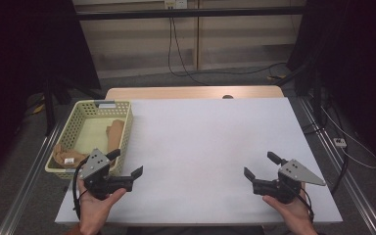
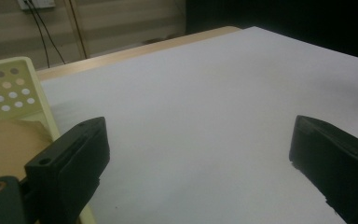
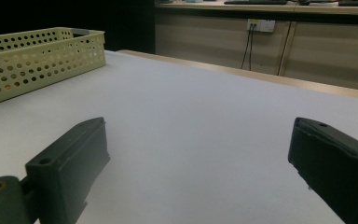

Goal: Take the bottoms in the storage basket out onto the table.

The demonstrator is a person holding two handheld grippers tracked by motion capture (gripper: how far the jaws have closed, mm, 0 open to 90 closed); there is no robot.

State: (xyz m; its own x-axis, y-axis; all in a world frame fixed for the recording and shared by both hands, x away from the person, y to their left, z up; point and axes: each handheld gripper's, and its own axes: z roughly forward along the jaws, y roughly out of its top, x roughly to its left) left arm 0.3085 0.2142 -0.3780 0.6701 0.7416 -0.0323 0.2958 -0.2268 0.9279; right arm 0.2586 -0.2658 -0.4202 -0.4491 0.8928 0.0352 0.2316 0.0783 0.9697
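Note:
My left gripper (image 1: pixel 126 163) is held low over the white table (image 1: pixel 200 142) near its front left, right beside the basket (image 1: pixel 89 113). Its jaws stand wide apart with nothing between them, as the left gripper view (image 2: pixel 198 140) confirms. Near the front right, my right gripper (image 1: pixel 261 165) is also open and empty, and in the right gripper view (image 3: pixel 198 140) bare table lies between its jaws. The pale yellow-green perforated basket holds tan fabric-like pieces (image 1: pixel 113 131). One tan piece (image 2: pixel 9 144) shows just left of the left jaw.
The basket (image 3: pixel 37 56) sits at the table's left edge. A wooden strip (image 1: pixel 196 92) runs along the far edge. Cables (image 1: pixel 186 68) lie on the floor beyond, and metal rails (image 1: pixel 345 181) flank both sides.

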